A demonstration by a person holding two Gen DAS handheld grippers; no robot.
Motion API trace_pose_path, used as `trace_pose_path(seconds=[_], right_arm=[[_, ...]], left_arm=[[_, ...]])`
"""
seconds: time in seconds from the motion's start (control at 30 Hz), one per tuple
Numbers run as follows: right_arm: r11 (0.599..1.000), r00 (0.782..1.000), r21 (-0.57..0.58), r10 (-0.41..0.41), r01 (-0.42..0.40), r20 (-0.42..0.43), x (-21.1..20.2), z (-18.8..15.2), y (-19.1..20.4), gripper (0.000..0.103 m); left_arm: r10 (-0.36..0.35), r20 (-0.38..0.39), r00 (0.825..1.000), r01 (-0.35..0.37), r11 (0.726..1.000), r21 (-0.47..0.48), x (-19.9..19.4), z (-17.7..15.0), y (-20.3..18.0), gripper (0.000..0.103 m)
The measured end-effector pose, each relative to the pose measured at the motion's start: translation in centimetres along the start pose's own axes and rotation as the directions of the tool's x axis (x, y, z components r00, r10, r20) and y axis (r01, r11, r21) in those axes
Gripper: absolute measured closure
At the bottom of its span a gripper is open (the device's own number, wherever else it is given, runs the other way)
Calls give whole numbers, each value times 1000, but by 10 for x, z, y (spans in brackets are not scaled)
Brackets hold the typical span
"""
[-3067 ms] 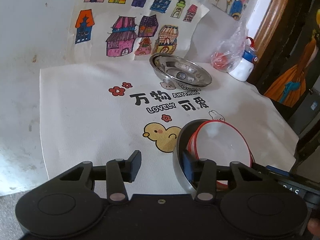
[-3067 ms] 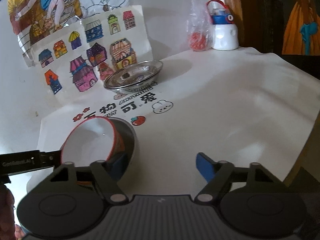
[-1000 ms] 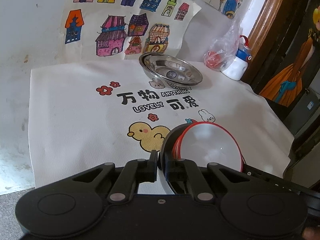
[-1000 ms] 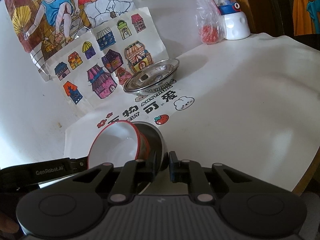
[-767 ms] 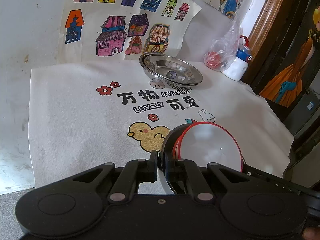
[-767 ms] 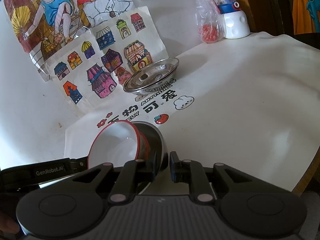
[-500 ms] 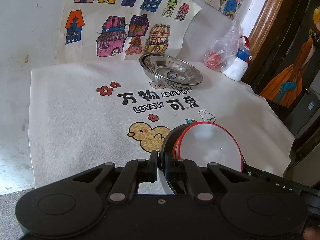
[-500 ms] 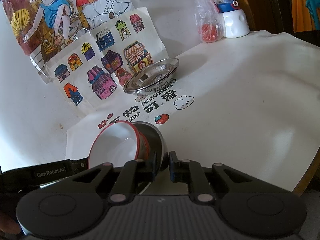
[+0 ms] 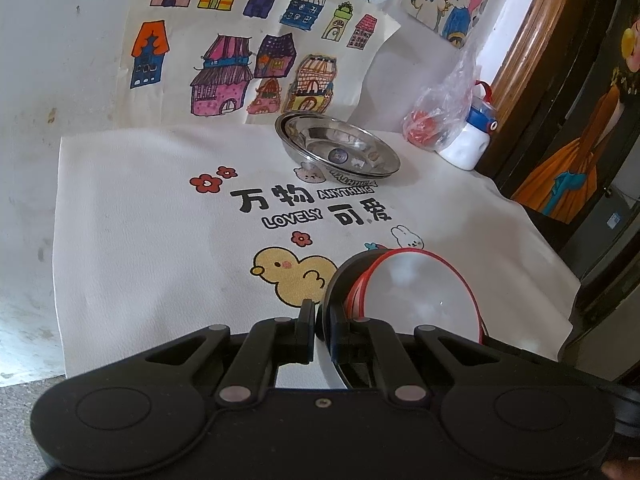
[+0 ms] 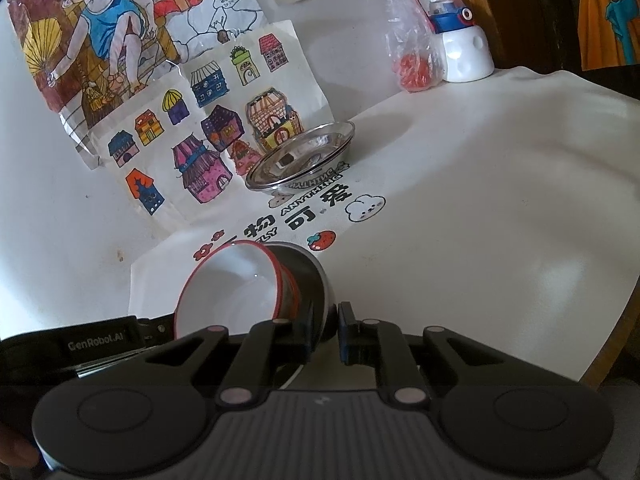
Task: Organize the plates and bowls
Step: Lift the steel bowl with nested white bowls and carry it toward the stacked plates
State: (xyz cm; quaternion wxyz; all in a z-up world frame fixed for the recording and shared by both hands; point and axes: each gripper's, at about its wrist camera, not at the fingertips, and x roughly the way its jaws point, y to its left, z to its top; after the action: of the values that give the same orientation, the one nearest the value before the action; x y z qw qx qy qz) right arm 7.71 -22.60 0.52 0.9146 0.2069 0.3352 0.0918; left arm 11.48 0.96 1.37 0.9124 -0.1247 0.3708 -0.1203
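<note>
A steel bowl (image 9: 335,280) (image 10: 313,276) is tipped on its side just above the white mat, with a white red-rimmed bowl (image 9: 420,292) (image 10: 228,292) nested inside it. My left gripper (image 9: 316,322) is shut on the steel bowl's rim at its left edge. From the opposite side my right gripper (image 10: 326,322) is shut on the same rim, one finger inside and one outside. The left gripper's body (image 10: 100,340) shows in the right wrist view. Two stacked steel plates (image 9: 340,152) (image 10: 304,160) rest at the back of the mat.
The printed white mat (image 9: 140,220) covers the table. A plastic bag with red contents (image 9: 436,120) and a white bottle with a blue lid (image 9: 472,144) stand at the back right. Children's drawings (image 9: 240,60) lean on the wall. The table edge (image 10: 608,344) curves at the right.
Three seconds ago both grippers stood open around the bowl's rim; both are now closed on it. Over the last second nothing has visibly moved.
</note>
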Motion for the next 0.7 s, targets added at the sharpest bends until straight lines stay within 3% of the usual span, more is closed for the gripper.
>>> trace_pose_path(seconds=[0.7], right_arm=[[1000, 1000, 3, -8, 8, 13, 18, 15, -1, 90]], left_arm=[[4, 8, 1000, -3, 999, -37, 10, 6, 3, 97]])
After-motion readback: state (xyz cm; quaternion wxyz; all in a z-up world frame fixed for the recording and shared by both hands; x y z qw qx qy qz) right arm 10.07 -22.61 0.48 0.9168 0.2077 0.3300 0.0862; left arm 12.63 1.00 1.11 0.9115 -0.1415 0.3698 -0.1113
